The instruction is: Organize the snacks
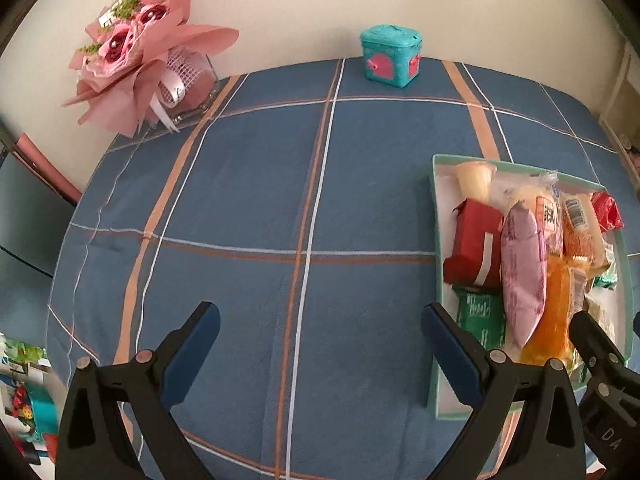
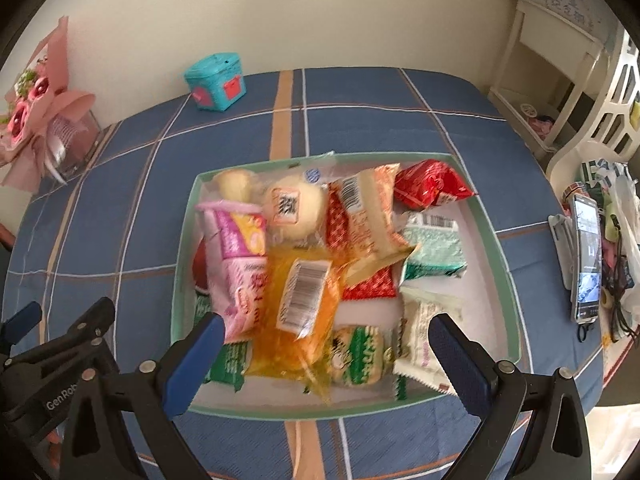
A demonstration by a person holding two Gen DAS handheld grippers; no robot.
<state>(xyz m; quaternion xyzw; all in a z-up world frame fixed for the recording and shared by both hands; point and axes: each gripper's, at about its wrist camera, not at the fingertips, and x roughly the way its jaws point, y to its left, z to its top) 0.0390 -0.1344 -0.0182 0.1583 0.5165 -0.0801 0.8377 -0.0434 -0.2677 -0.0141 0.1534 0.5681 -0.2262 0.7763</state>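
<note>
Fingers of both the left gripper (image 1: 320, 354) and right gripper (image 2: 326, 362) are spread empty, while every visible snack is already piled in the mint-rimmed box (image 2: 500, 236), so little seems left.

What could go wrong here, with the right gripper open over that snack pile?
1. The orange packet lies across other snacks in the tray, so the right gripper may drag neighbours along.
2. Its film looks slippery and may slide out.
3. The left gripper, open beside the tray, could get bumped.
</note>
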